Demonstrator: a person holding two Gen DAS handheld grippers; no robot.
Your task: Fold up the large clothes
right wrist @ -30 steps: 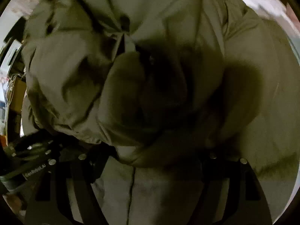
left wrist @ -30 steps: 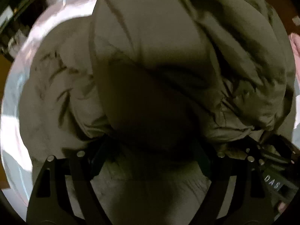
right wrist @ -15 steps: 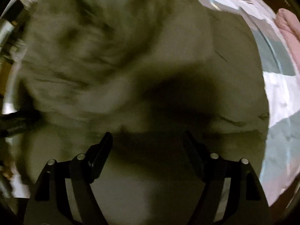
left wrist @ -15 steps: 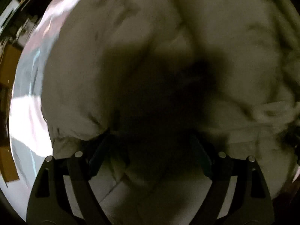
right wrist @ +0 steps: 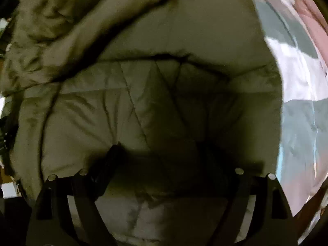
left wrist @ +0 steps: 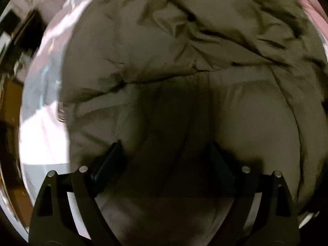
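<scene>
A large olive-grey padded jacket fills both views and lies on a pale checked cloth. In the right wrist view its quilted lining faces up, with a folded edge across the middle. My left gripper hangs just above the jacket with its jaws wide apart and nothing between them. My right gripper is also wide open and empty, close over the quilted part. Its right finger is lost in shadow.
The checked cloth shows to the right of the jacket. A pink garment lies at the far right edge and shows in the left wrist view too. Dark furniture stands at the upper left.
Both grippers held bunched jacket fabric a second ago. Now both are open and empty, drawn back, and the jacket lies flatter on the cloth.
</scene>
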